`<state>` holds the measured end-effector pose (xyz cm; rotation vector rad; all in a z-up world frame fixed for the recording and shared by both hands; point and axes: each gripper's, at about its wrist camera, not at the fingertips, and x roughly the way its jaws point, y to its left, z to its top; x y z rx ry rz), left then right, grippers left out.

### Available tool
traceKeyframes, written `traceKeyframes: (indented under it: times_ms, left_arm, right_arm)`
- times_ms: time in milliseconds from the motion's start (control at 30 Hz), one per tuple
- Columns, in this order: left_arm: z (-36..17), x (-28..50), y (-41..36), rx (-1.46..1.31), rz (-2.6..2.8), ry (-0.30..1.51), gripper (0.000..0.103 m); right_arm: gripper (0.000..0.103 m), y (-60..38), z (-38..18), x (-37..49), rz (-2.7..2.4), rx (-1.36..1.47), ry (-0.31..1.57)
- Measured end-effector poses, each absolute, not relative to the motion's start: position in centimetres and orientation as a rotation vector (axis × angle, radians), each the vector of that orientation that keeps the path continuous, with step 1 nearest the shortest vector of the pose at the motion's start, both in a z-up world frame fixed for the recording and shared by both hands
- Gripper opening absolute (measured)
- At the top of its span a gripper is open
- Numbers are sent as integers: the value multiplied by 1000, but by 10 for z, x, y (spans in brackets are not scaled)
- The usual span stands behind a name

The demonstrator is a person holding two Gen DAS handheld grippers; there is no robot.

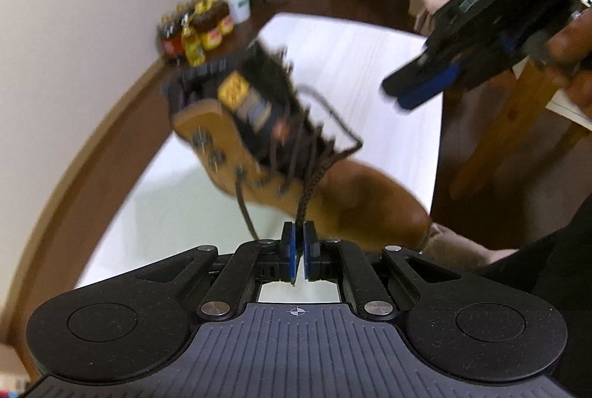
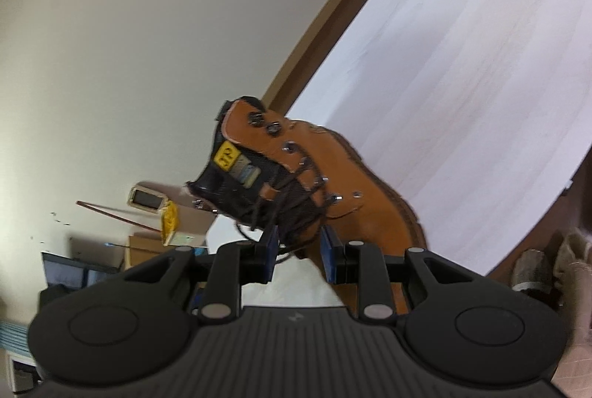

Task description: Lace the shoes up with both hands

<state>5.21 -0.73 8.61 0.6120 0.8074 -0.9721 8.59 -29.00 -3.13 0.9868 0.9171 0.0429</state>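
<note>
the brown boot (image 1: pixel 344 190) sits on the white table (image 1: pixel 388 64), toe toward the person and its open shaft leaning away, toward the bottles (image 1: pixel 199 27) on the floor past the table's far edge. from the lower eyelets on the boot's tongue side a dark braided lace (image 1: pixel 305 190) runs in a taut line straight back from the boot to the left gripper (image 1: pixel 298 251), whose blue pads are clenched on the lace end; so the lace's long axis points from the boot's throat toward this gripper, roughly along the boot's length. a second loose lace end (image 1: pixel 246 209) hangs off the boot's side just beside that line. the right gripper (image 2: pixel 299 250) hovers near the boot's laced throat with its jaws partly apart; strands of lace appear between the pads in its own view, but they look loose and no pad presses on them, so it seems released. judged from this, the left gripper is the one placed to draw the lace onward, and the next eyelet lies up the shaft, farther from both grippers.
</note>
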Motion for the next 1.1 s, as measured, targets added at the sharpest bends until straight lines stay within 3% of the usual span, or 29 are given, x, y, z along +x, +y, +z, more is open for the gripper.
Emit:
traceKeyframes:
  times_ms: [267, 567, 900, 1100]
  left_arm:
    - [100, 53, -25, 736, -1024, 694, 4]
    - [100, 56, -22, 858, -1100, 653, 4]
    - [94, 49, -19, 975, -1189, 571, 4]
    - [97, 50, -16, 954, -1195, 547, 4]
  right_arm:
    - [29, -283, -7, 91, 228, 973, 844]
    - [29, -265, 9, 106, 384, 733, 896]
    - [29, -213, 39, 148, 692, 204, 902]
    - [29, -208, 33, 168, 782, 120, 958]
